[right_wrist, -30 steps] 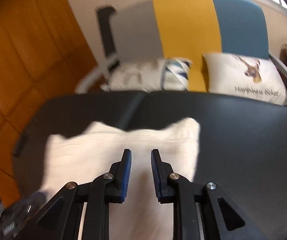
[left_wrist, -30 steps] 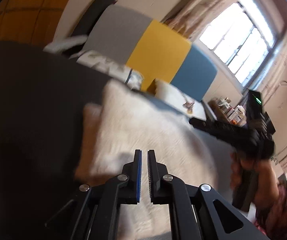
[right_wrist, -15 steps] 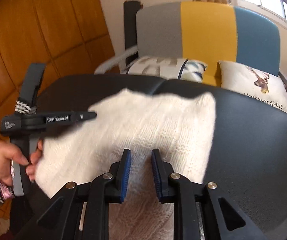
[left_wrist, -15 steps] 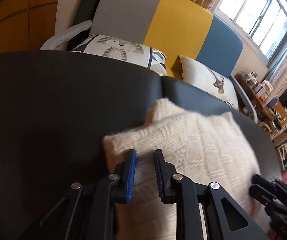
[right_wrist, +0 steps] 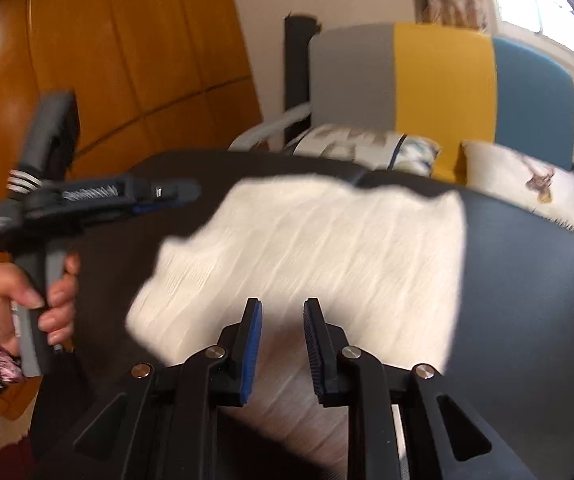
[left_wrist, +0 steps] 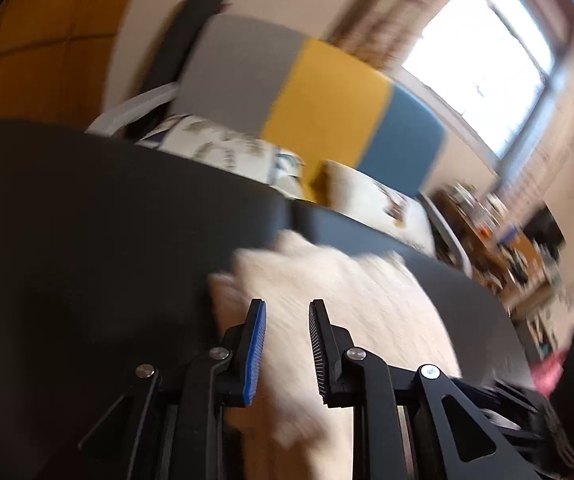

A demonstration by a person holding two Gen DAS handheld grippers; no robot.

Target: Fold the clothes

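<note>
A cream knit sweater [left_wrist: 347, 300] lies folded in a rough rectangle [right_wrist: 327, 248] on a dark padded table [left_wrist: 87, 220]. My left gripper [left_wrist: 287, 304] hovers over the sweater's left edge. Its jaws are opening and nothing is between them. In the right wrist view a hand [right_wrist: 27, 300] holds that left gripper [right_wrist: 183, 194] level, off the sweater's far-left corner. My right gripper [right_wrist: 283, 302] stands over the sweater's near edge with its fingers apart, empty and not touching the cloth. Both views are blurred by motion.
Behind the table [right_wrist: 527, 280] stands a sofa with a grey, yellow and blue back [right_wrist: 439, 80] and two printed cushions [right_wrist: 527, 184]. Orange wooden panels [right_wrist: 127, 60] fill the left. At the far right are a bright window [left_wrist: 487, 40] and cluttered shelves [left_wrist: 507, 232].
My left gripper's jaws have gone from nearly shut to apart, and it has swung back over the sweater's left edge. The left gripper and its hand have come into the right wrist view.
</note>
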